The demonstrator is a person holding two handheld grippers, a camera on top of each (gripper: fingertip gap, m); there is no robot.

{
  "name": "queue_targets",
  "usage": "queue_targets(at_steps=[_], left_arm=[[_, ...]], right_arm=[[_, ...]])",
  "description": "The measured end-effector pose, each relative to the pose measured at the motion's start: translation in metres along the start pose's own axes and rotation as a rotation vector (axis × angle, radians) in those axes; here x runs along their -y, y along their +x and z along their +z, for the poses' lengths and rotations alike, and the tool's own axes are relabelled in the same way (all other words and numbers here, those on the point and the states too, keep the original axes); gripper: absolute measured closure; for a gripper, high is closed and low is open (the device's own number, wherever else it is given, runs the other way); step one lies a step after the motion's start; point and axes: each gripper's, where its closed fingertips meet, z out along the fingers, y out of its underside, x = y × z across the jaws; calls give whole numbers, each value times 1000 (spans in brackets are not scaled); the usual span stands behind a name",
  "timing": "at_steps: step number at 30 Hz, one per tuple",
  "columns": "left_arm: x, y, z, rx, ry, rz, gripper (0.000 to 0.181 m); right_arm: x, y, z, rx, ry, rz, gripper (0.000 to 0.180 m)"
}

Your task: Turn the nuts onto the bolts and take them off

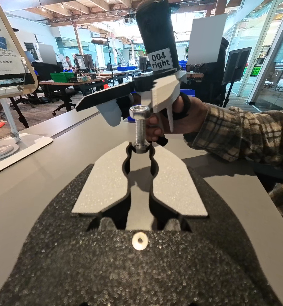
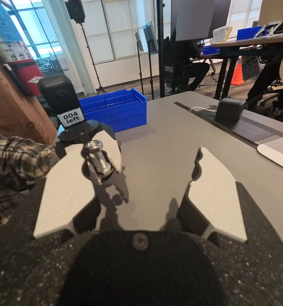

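Fingers point(image 1: 107, 178), left pair, white-faced with black scalloped inner edges: nearly closed, tips pinching a silver hex nut point(image 1: 140, 147). My left gripper point(image 1: 140, 149) holds nothing else.

Item, silver threaded steel bolt point(image 1: 139, 130): it stands upright out of the nut, directly above the left fingertips, head uppermost. The nut sits at the bolt's lowest threads.

Fingers point(image 2: 66, 190), right pair, same make: spread wide and empty. My right gripper point(image 2: 140, 149) hangs just beside the bolt head, not touching it, above the grey table point(image 1: 54, 182).

Risks, as I judge them:
- The nut is gripped at the very tips only, so a sideways nudge from the right fingers could twist it out.
- Few threads seem engaged. Turned the loosening way, the bolt may drop free and roll.
- Closing off-centre on the head would tilt the bolt and bind or cross the thread.

Writing, noted but not transcribed:
- White printed label point(image 1: 160, 60) on the right gripper's black camera column, beyond the left fingertips.
- A matching label point(image 2: 70, 117) on the left gripper.
- Lettering on a small dark box point(image 2: 228, 108) with a white cable, far right of the right fingers.
- Printed signboard point(image 1: 3, 49), far left of the left fingers.
- Labelled red fire extinguisher point(image 2: 28, 77), beyond a blue plastic bin point(image 2: 117, 112).
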Motion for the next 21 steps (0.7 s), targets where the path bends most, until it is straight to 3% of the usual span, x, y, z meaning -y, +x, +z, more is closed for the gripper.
queue_targets(at_steps=[21], left_arm=[[0,0,0,2,1,6,161]], right_arm=[[4,-5,-2,35,16,-11,62]])
